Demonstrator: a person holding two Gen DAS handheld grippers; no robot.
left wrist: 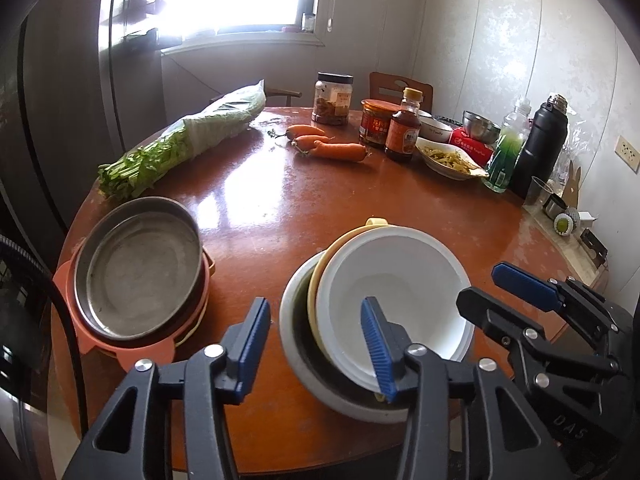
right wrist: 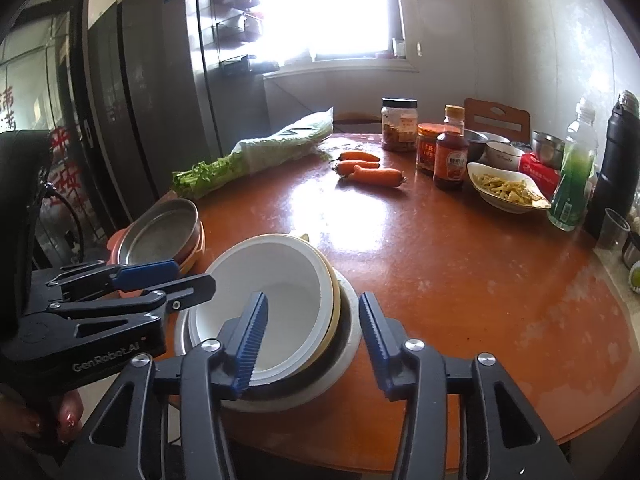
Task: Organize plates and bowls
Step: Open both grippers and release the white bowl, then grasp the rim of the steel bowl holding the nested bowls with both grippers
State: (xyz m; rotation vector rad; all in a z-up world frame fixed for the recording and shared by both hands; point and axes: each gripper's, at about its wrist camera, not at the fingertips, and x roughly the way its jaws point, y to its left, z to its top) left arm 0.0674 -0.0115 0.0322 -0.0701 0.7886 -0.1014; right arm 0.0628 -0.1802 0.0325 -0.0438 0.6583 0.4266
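Only in the right wrist view do we see fingers (right wrist: 66,420) of the person's hand wrapped around the left gripper's handle, plus the "GenRobot.AI" lettering on it. The left wrist view alone shows the whole metal plate (left wrist: 140,276) resting on its orange tray (left wrist: 76,320), and a wall socket at far right.

The stack of bowls (left wrist: 384,300) sits at the near edge of the round table (left wrist: 260,200), with the plate stack well to its left. The left gripper (left wrist: 320,344) stands partly open: 1 blue pad reaches inside the top white bowl (right wrist: 276,292), the other hangs outside the stack's left rim, neither pressing. The right gripper (right wrist: 312,340) straddles the opposite rim the same way, jaws parted with the rim between them and nothing clamped.

The top bowl is smooth, glossy white and deep; beneath it nests a cream-yellow bowl (left wrist: 320,280), then a wider pale 1 with a dark inside. The pads are ribbed blue rubber on black frames. The tabletop is polished reddish-brown and glares under the window light. Farther back lie 3 carrots (right wrist: 368,170) and bagged greens (left wrist: 188,140).
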